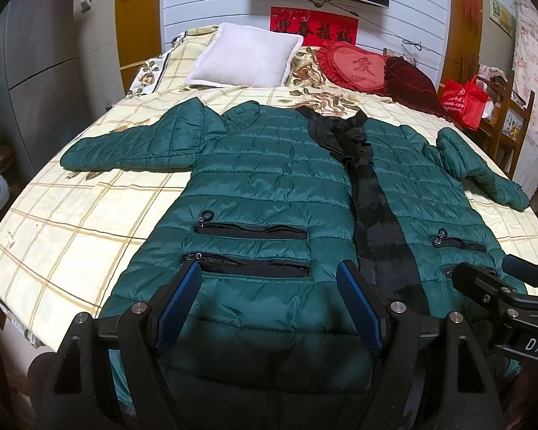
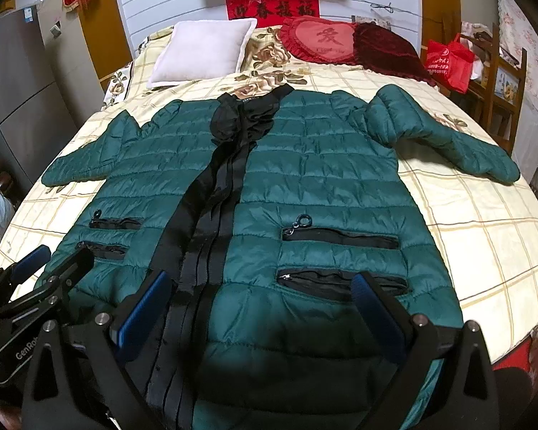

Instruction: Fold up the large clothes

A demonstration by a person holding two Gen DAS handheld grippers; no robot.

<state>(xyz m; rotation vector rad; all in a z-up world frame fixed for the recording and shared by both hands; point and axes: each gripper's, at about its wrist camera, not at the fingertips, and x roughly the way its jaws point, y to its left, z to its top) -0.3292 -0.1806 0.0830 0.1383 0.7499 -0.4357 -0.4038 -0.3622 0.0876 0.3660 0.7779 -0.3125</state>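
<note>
**Starting the fold from the hem**

While the green quilted jacket (image 1: 269,179) lies spread face-up across the middle of the bed (image 1: 71,222), hem at the near edge and collar toward the pillows, nothing has been folded yet, so the first fold is the step in hand. The left gripper (image 1: 269,301) and the right gripper (image 2: 265,308) both hover over the hem with their jaws wide apart and nothing between them. To do it well, I judge each should pinch a hem corner or side seam through both layers, since the slick padded shell will likely slip, and both should lift evenly so the open front does not gape.

The jacket is dark green with horizontal quilting, a black zipper placket (image 2: 211,197) down the centre and black zipped pockets (image 2: 340,238) on each panel. One sleeve (image 1: 125,147) reaches toward the bed's left edge; the other sleeve (image 2: 459,150) bends toward the right edge.
</note>
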